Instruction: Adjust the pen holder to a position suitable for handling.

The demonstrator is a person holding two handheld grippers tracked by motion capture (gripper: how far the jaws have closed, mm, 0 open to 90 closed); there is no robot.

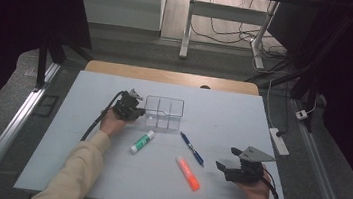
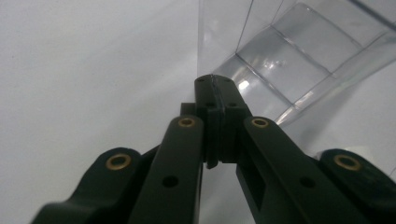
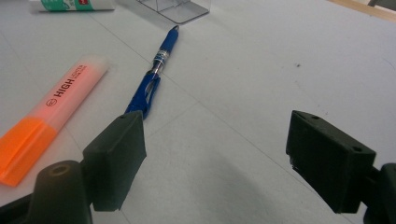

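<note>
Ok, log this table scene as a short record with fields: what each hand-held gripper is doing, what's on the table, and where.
left hand-held gripper: jaws shut on the wall of the clear organizer
clear organizer: divided, upright, mid-table
right hand-held gripper: jaws open, nothing between them, near the blue pen
blue pen: lying flat, tip toward the organizer
orange highlighter: flat, beside the pen
glue stick: flat, green and white

Table: white sheet (image 1: 106,172) over wood top.
Clear box (image 1: 164,113): divided, centre of sheet.
L gripper (image 1: 135,110): at box's left wall, touching; jaw gap not readable.
R gripper (image 1: 225,158): near right edge, jaws apart, nothing betw.
Glue stick (image 1: 142,142): just below box.
Blue pen (image 1: 192,149): right of glue.
Orange highlighter (image 1: 188,173): beside pen, nearer person.
</note>
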